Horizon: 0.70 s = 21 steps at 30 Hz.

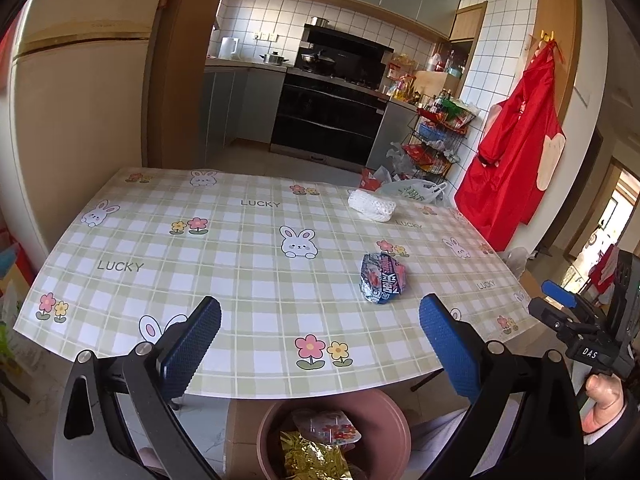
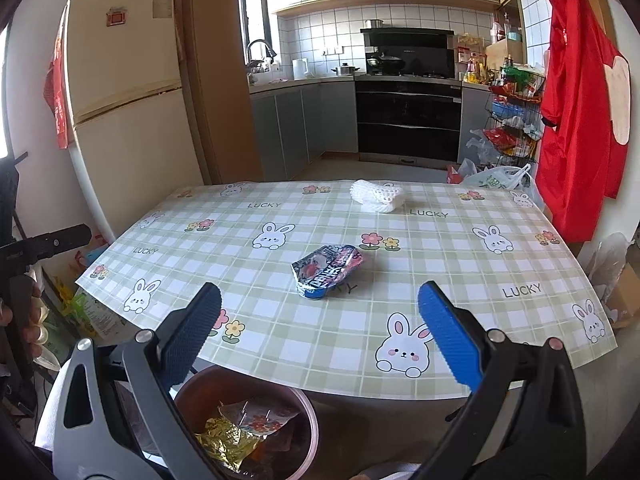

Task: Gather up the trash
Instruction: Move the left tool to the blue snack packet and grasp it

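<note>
Both your grippers are spread wide and holding nothing: the left gripper [image 1: 320, 344] and right gripper [image 2: 320, 344] hover over the near table edge, with knobbly blue rubber pads. The crinkly foil snack wrapper [image 2: 327, 266] lies flat mid-table on the glossy checked tablecloth [image 2: 280, 320], well apart from the white foam netting [image 2: 377, 196] further back. The round brown plastic bin [image 1: 394, 420] below already holds crumpled gold foil [image 2: 224, 440].

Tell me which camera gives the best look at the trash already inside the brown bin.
The right wrist view. There the brown bin shows more of its inside, with the gold foil wrapper and the flower-print packet both visible. The left wrist view cuts the bin off at the bottom edge and shows less of the foil.
</note>
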Available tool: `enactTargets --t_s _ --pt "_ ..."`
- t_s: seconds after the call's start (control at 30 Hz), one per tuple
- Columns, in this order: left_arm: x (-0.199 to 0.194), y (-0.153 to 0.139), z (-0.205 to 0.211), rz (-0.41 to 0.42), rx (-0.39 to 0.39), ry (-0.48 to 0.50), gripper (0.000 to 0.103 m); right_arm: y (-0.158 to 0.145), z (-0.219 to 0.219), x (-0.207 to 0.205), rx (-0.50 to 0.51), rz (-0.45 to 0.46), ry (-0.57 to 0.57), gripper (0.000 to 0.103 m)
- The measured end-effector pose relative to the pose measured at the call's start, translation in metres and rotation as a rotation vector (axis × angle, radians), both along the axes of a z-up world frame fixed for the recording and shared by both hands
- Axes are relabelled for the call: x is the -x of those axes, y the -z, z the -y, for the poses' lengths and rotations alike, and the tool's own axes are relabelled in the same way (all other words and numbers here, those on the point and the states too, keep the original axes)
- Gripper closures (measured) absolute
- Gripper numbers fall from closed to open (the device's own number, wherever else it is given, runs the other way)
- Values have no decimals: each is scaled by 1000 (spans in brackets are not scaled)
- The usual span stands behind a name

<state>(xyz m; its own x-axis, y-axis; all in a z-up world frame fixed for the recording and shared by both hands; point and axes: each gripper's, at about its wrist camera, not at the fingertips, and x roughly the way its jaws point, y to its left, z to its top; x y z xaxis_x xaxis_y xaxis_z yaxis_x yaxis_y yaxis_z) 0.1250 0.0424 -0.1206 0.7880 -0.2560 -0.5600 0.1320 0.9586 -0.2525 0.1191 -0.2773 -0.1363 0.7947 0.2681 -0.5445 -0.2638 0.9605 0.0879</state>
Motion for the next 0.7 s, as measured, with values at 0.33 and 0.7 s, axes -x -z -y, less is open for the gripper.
enactTargets --t_s 0.33,0.7 --pt "-61 31 76 -44 -125 191 6 20 41 -22 -35 -6 79 6" --pt "-163 114 213 -100 -427 368 6 52 92 -57 -65 -64 146 6"
